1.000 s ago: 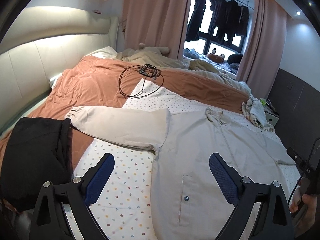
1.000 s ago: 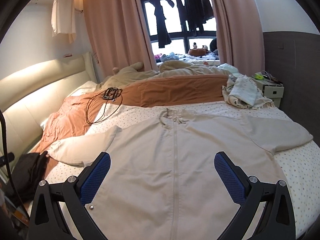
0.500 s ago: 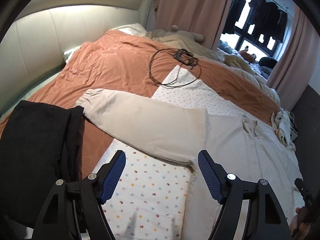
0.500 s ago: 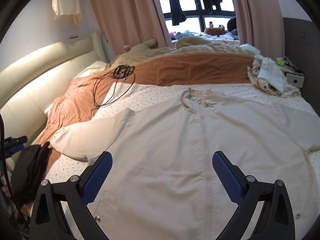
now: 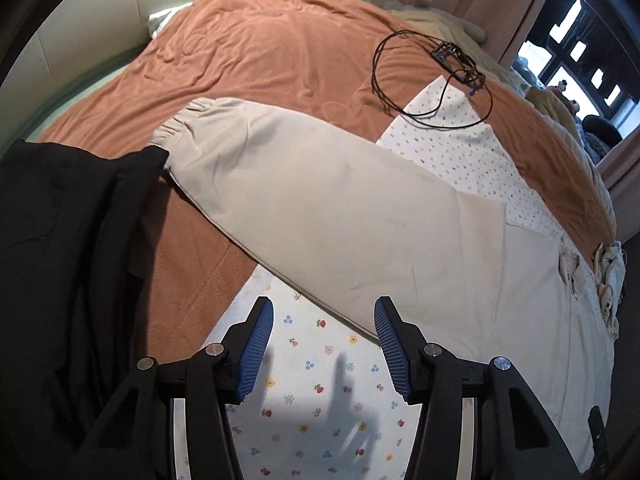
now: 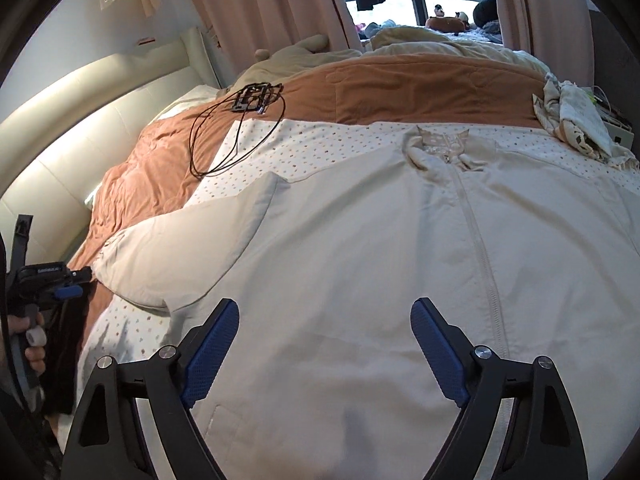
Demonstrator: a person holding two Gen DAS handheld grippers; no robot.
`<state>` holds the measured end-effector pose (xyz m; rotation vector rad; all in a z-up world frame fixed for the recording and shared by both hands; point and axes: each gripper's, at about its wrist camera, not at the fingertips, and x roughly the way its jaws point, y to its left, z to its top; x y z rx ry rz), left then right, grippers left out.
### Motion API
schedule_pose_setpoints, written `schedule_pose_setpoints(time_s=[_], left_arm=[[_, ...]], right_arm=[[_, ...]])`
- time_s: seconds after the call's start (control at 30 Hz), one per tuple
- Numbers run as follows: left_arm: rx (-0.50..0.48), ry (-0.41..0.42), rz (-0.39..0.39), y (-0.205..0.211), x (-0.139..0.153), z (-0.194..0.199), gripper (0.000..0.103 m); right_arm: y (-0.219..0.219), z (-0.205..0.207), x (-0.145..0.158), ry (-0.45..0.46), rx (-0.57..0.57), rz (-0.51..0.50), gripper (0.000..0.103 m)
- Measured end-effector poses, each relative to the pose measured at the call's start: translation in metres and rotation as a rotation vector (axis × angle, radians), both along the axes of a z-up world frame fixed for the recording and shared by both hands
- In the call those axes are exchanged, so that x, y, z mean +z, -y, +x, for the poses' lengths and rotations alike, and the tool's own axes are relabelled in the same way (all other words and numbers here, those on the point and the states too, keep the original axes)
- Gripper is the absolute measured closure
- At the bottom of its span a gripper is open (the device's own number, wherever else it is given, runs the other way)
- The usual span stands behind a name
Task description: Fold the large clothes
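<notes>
A large beige zip jacket (image 6: 400, 240) lies spread face up on the bed, collar at the far side. Its left sleeve (image 5: 304, 196) stretches out to the left, cuff (image 5: 180, 128) on the orange blanket. My left gripper (image 5: 323, 312) is open and empty, just above the flowered sheet at the sleeve's lower edge. My right gripper (image 6: 325, 312) is open and empty, low over the jacket's lower front, left of the zip (image 6: 480, 248). The left gripper also shows in the right wrist view (image 6: 60, 284), beside the cuff.
A black garment (image 5: 60, 260) lies at the bed's left edge by the cuff. A black cable and small device (image 5: 452, 56) rest on the orange blanket (image 5: 260, 40). A crumpled pale cloth (image 6: 576, 120) lies at the far right. The padded headboard (image 6: 80, 120) is on the left.
Both grippers have moved forward and down toward the bed. The left gripper's jaws have narrowed and swung left toward the sleeve. The right gripper's jaws have narrowed a little over the jacket front.
</notes>
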<state>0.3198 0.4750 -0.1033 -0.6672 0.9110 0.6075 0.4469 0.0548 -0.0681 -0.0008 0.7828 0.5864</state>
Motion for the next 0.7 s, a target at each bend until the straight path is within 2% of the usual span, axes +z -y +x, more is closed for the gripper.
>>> schedule_pose_setpoints(time_s=[0.07, 0.1, 0.13, 0.3, 0.37, 0.43, 0.5, 0.57, 0.63, 0.7], left_arm=[[0.022, -0.045, -0.007, -0.008, -0.015, 0.010, 0.049], [0.033, -0.059, -0.012, -0.013, -0.022, 0.012, 0.049], [0.048, -0.078, -0.016, -0.019, -0.030, 0.016, 0.049], [0.148, -0.115, -0.054, -0.047, -0.059, 0.022, 0.049], [0.174, -0.139, -0.032, -0.056, -0.066, 0.025, 0.049], [0.177, -0.144, 0.004, -0.059, -0.068, 0.029, 0.052], [0.177, -0.146, 0.038, -0.063, -0.067, 0.033, 0.064], [0.183, -0.154, 0.052, -0.068, -0.064, 0.034, 0.090], [0.181, -0.136, 0.046, -0.071, -0.060, 0.034, 0.098], [0.165, -0.108, 0.065, -0.070, -0.051, 0.035, 0.099]], right_arm=[[-0.005, 0.003, -0.010, -0.018, 0.012, -0.005, 0.030], [-0.006, 0.005, -0.016, -0.034, 0.022, -0.008, 0.042], [-0.008, 0.007, -0.022, -0.057, 0.029, -0.014, 0.050], [-0.015, 0.015, -0.042, -0.119, 0.035, -0.017, 0.058], [-0.018, 0.018, -0.047, -0.129, 0.038, -0.026, 0.060], [-0.024, 0.019, -0.049, -0.141, 0.051, -0.020, 0.068], [-0.031, 0.019, -0.051, -0.156, 0.071, -0.012, 0.073], [-0.041, 0.018, -0.051, -0.164, 0.093, -0.005, 0.077], [-0.053, 0.016, -0.051, -0.175, 0.121, 0.004, 0.083], [-0.064, 0.016, -0.052, -0.193, 0.135, 0.021, 0.084]])
